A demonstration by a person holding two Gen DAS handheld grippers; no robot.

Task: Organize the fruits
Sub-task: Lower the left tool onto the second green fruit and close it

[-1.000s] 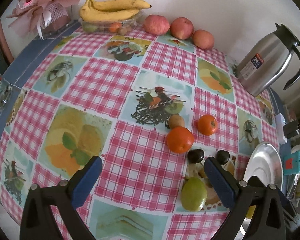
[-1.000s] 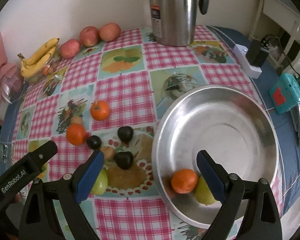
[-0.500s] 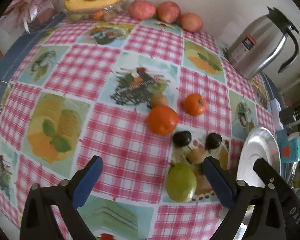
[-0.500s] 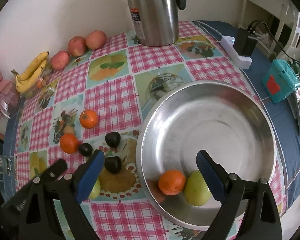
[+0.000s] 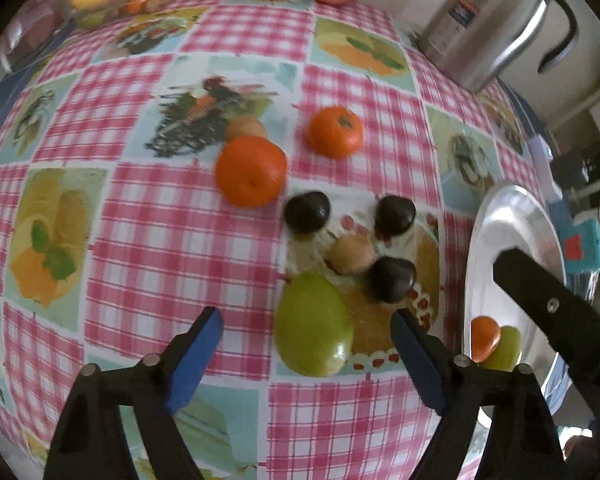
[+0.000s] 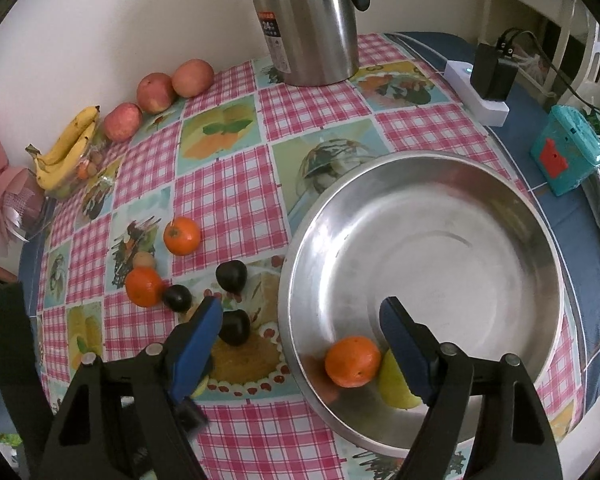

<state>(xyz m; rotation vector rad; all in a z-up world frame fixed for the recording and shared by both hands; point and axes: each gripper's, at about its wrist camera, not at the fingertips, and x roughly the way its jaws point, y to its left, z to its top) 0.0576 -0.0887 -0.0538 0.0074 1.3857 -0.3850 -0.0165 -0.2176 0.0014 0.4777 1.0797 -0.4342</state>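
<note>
My left gripper (image 5: 306, 326) is open and empty, low over the table, with a green pear (image 5: 314, 324) between its fingers' line. Around it lie three dark plums (image 5: 308, 212), a small brown fruit (image 5: 350, 256) and two oranges (image 5: 250, 170). My right gripper (image 6: 302, 318) is open and empty above the near rim of the steel bowl (image 6: 500, 220), which holds an orange (image 6: 352, 360) and a yellow-green pear (image 6: 394, 386). The bowl also shows in the left wrist view (image 5: 512, 216).
A steel thermos jug (image 6: 306, 20) stands at the back. Three apples (image 6: 156, 92) and bananas (image 6: 66, 148) line the wall. A white charger block (image 6: 480, 96) and a teal box (image 6: 566, 156) sit right of the bowl. A pink wrapped bouquet (image 6: 4, 204) lies far left.
My left gripper has moved forward and down toward the green pear and plums. My right gripper has drawn back slightly over the bowl; the fruit inside has not moved.
</note>
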